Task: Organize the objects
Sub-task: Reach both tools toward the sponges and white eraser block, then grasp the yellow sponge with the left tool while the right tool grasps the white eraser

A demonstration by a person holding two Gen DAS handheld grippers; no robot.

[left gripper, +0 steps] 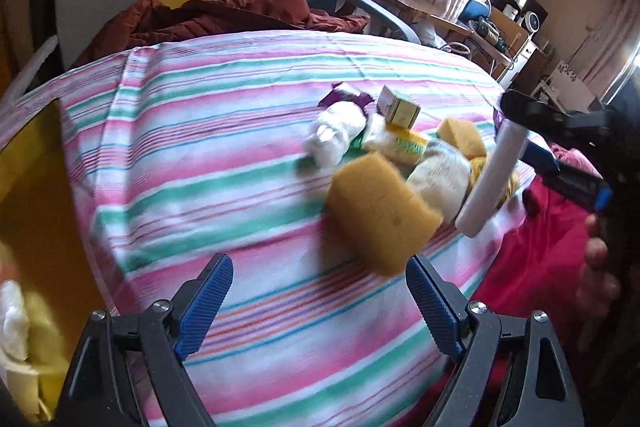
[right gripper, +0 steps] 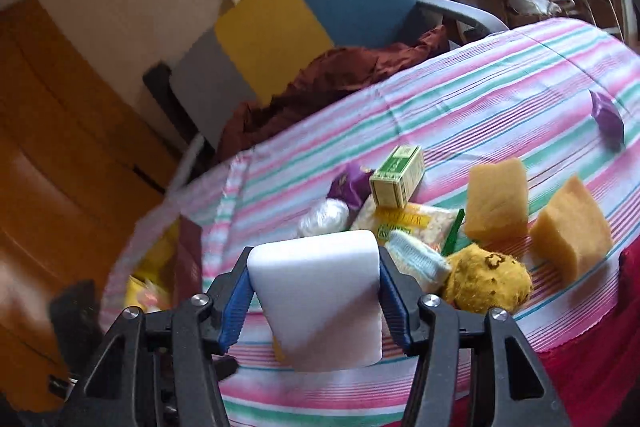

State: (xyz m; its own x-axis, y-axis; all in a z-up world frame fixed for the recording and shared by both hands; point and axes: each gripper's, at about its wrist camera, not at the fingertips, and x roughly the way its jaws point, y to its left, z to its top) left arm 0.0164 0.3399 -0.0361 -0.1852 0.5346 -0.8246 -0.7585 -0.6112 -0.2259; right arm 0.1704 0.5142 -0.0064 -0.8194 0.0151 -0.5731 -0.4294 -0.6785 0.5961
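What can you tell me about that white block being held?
The white block is a plain, smooth, foam-like slab with rounded corners and no markings. The right gripper clamps it by two opposite sides between blue ribbed fingers. It hangs tilted above the striped cloth, touching nothing else visible, near the sponges.

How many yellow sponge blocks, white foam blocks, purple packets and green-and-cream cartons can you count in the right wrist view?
Yellow rectangular sponge blocks: 2
White foam block, held in the right claw: 1
Purple foil packets: 2
Small green-and-cream cardboard carton: 1
Total: 6
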